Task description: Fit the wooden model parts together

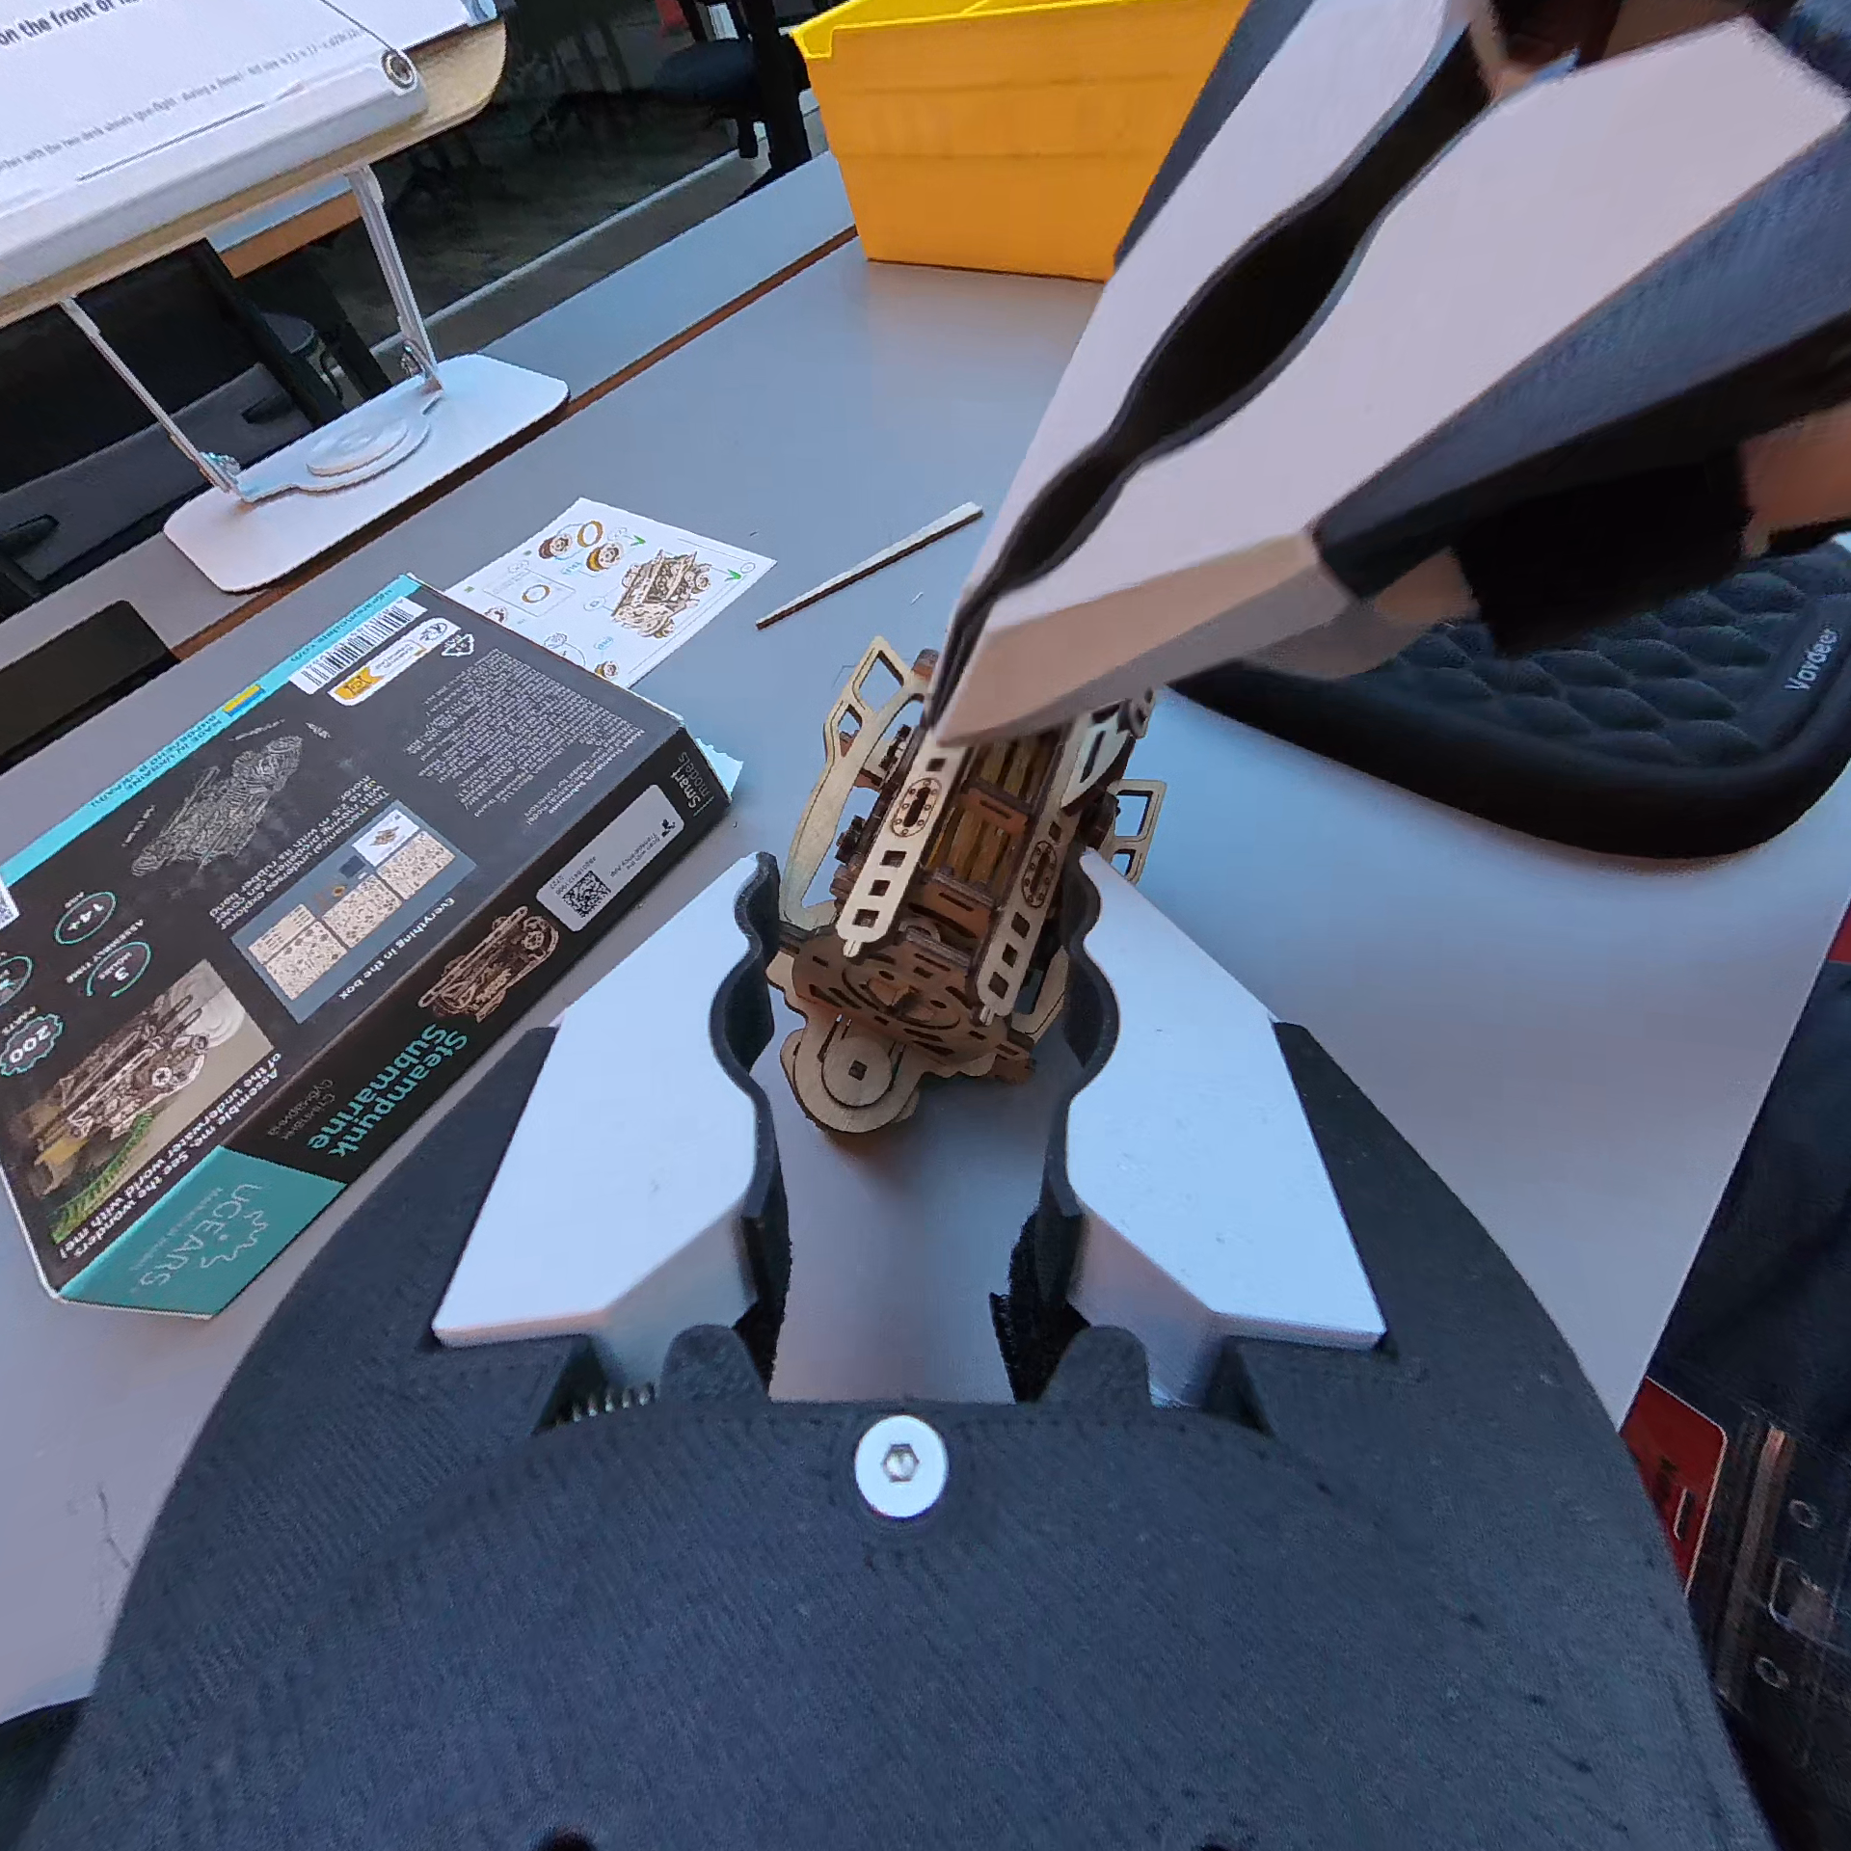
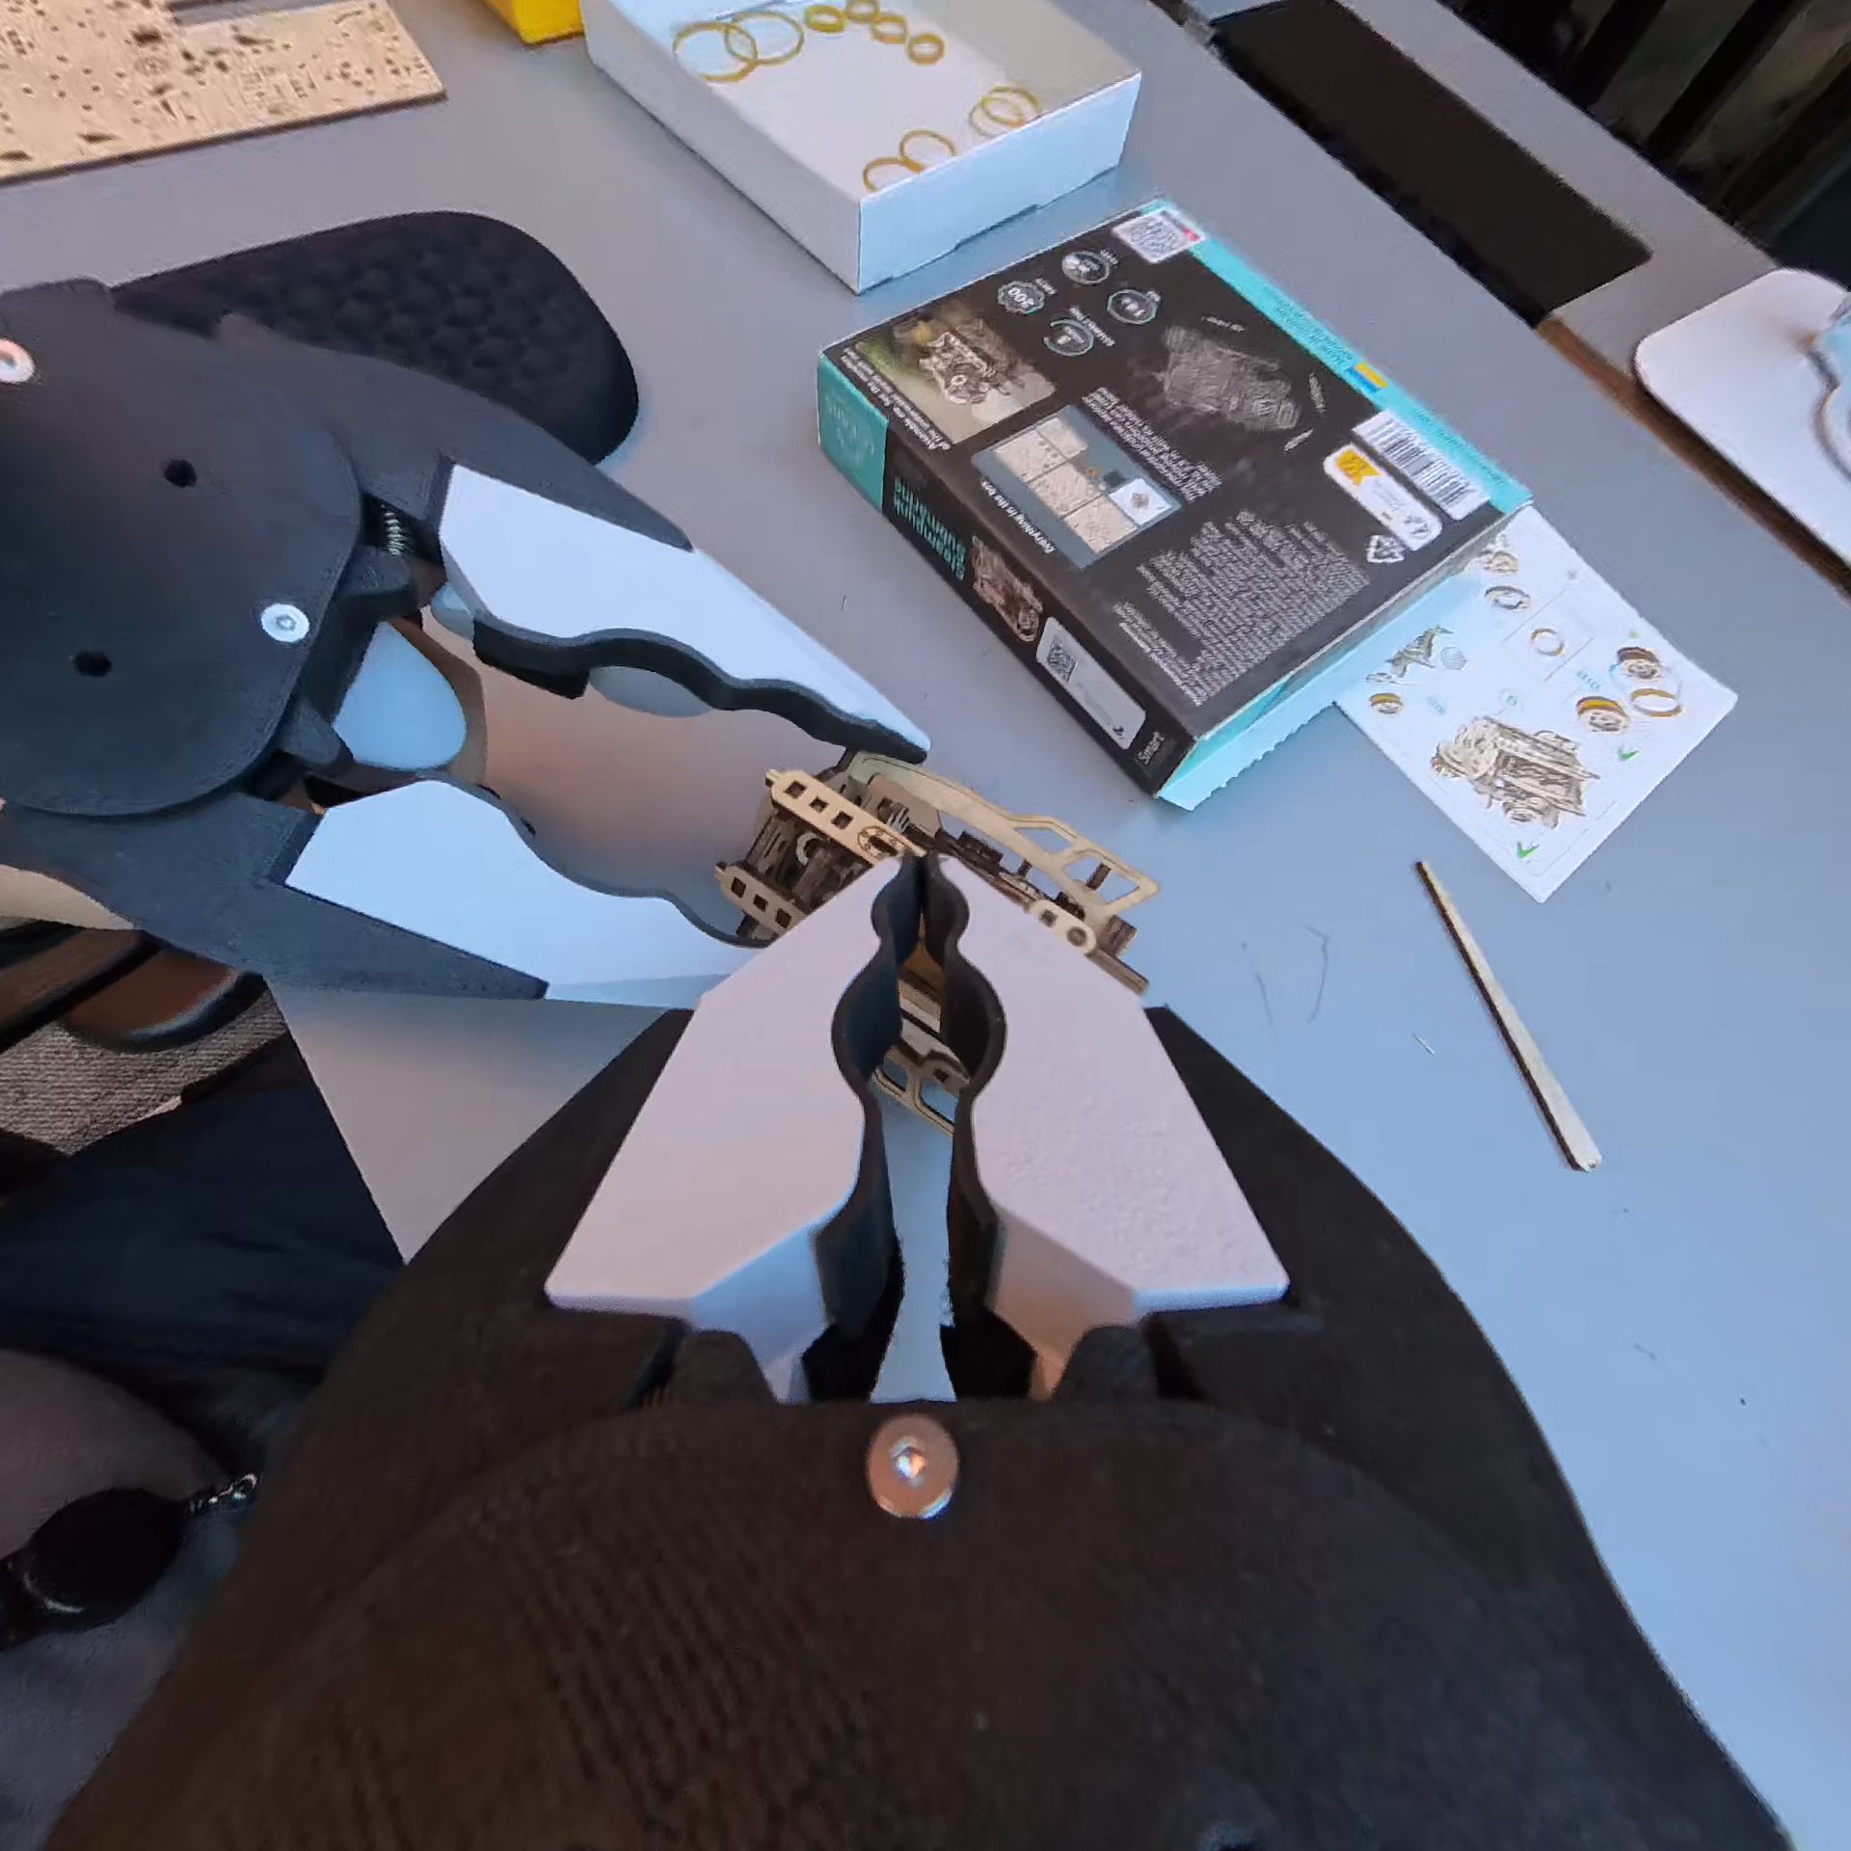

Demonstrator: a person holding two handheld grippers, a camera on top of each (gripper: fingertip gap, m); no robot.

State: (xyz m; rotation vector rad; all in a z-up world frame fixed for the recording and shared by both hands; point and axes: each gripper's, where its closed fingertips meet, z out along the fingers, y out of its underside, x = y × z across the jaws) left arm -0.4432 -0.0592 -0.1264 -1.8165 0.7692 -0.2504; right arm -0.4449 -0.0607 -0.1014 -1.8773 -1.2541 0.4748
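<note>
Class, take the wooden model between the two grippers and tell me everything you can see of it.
The wooden model is a pale, laser-cut plywood assembly: slotted strips, curved open side frames, darker inner parts, a round disc at its near end. It stands tilted on the grey table. The left gripper brackets its body; the right gripper is closed at its upper end.

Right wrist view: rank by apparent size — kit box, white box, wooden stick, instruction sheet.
1. Kit box
2. White box, though cropped by the top edge and farther off, so unsure
3. Instruction sheet, partly under the kit box
4. Wooden stick
</note>
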